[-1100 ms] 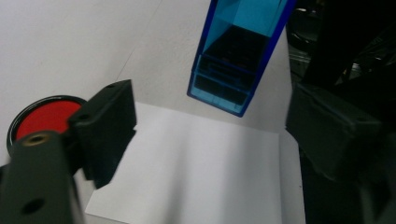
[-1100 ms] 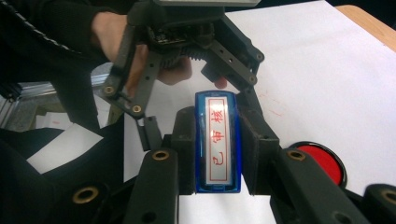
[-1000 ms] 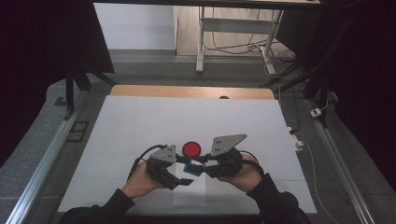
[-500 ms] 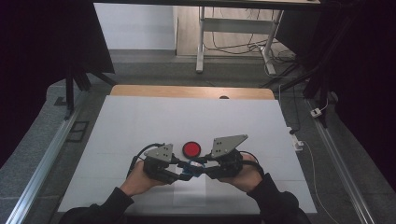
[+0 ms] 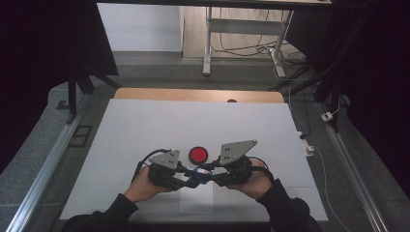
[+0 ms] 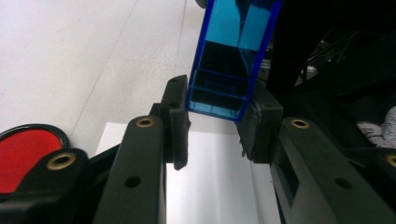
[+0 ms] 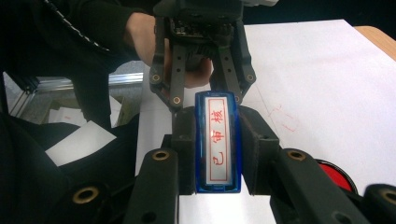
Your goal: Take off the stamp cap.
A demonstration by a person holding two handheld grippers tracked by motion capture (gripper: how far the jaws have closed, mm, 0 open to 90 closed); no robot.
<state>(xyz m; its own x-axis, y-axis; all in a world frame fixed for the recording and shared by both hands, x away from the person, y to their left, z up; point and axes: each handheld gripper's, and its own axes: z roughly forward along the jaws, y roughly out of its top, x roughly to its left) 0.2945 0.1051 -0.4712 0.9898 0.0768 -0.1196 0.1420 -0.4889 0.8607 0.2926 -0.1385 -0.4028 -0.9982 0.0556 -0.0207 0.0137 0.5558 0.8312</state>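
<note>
Since the earlier frame, the left gripper has just closed its jaws onto one end of the blue stamp. The right gripper grips the other end, above the desk's near edge, beside the red pad.

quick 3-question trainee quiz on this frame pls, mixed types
1. True or false: the blue stamp lies flat on the white sheet.
2. Which claw grips the stamp: A) left claw alone, B) right claw alone, C) both?
3. What colour is the round ink pad beyond the claws?

Key: 1 false, it is held up between the claws. 2 C, the left claw's jaws have just closed on its end. 3 red.
</note>
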